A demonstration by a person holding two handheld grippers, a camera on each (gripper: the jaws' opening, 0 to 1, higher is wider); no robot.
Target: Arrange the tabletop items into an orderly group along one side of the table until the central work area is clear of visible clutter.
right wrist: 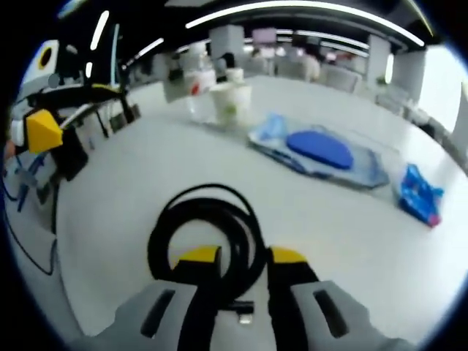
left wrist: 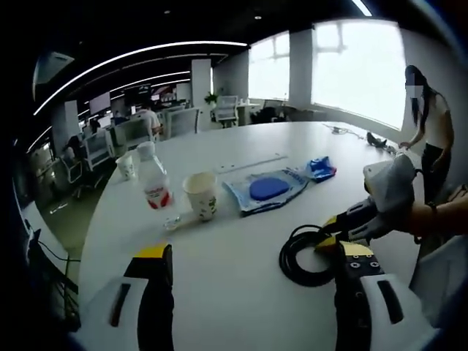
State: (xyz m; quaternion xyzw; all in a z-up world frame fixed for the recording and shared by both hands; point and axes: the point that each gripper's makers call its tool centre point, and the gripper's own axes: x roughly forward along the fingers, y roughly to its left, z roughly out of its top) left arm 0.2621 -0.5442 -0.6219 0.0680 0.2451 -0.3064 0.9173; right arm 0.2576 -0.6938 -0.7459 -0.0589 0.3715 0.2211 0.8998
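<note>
Right gripper (right wrist: 243, 257): jaws narrow, closed on a strand of the black cable coil (right wrist: 207, 230), which runs through the gap between the yellow tips. The coil lies flat on the white worktop (right wrist: 131, 175). In the left gripper view the same gripper (left wrist: 330, 232) enters from the right, held by a hand (left wrist: 431, 218), tips at the coil's (left wrist: 305, 254) right edge.

Left gripper (left wrist: 248, 252): jaws wide apart, holding nothing, hanging above bare worktop (left wrist: 241, 292) just left of the coil; its right jaw is near the coil, contact cannot be told.

Positions relative to the coil, left gripper view: paper cup (left wrist: 200, 195) beyond it to the left; water bottle (left wrist: 154, 177) left of the cup; second cup (left wrist: 126, 165) further back left. Clear bag with a blue oval item (left wrist: 268, 189) directly beyond the coil; small blue packet (left wrist: 320, 168) at the bag's right end. A person (left wrist: 431, 131) stands at the far right edge of the worktop.
</note>
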